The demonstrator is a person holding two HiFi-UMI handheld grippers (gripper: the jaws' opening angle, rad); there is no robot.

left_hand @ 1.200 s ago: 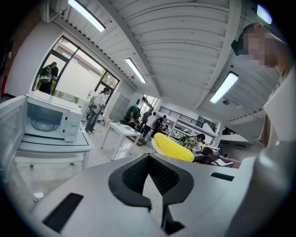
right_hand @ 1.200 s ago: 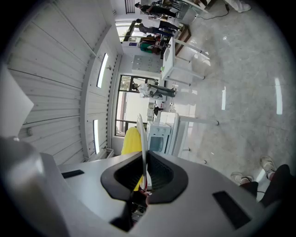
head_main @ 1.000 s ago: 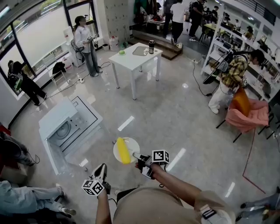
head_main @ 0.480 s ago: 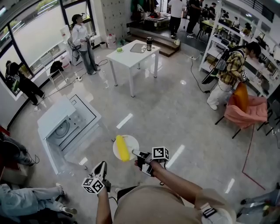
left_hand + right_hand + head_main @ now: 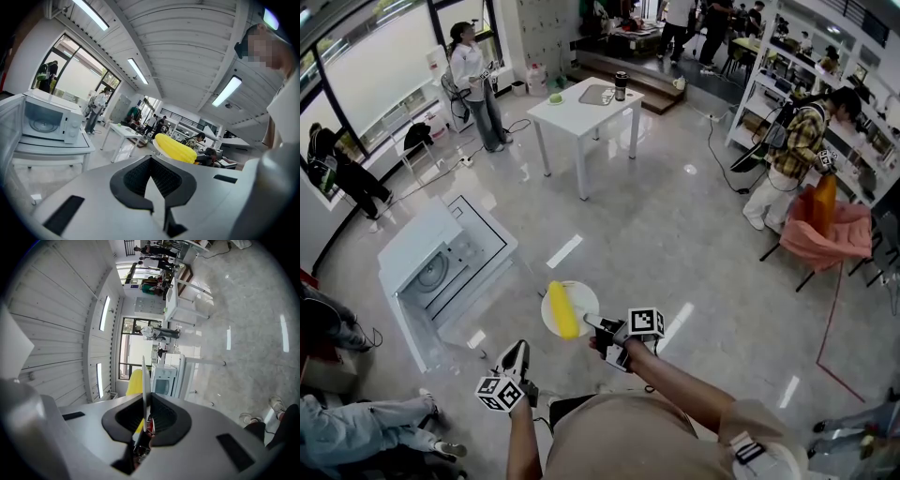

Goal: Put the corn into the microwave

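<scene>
A yellow corn cob (image 5: 562,308) lies on a white plate (image 5: 582,297) held out in the air. My right gripper (image 5: 596,326) is shut on the plate's near rim; in the right gripper view the plate (image 5: 146,376) shows edge-on between the jaws with the corn (image 5: 134,381) behind it. The white microwave (image 5: 441,262) stands at the left on a low white table with its door open, and appears again in the left gripper view as microwave (image 5: 47,120) and in the right gripper view as microwave (image 5: 164,377). My left gripper (image 5: 517,354) hangs low, shut and empty, with the corn (image 5: 174,148) beyond it.
A white table (image 5: 587,110) with a cup and small items stands farther back. Several people stand or sit around the room's edges. A pink chair (image 5: 831,241) is at the right. Shiny grey floor lies between me and the microwave.
The view has shifted slightly; the plate with the corn and both grippers keep about the same places.
</scene>
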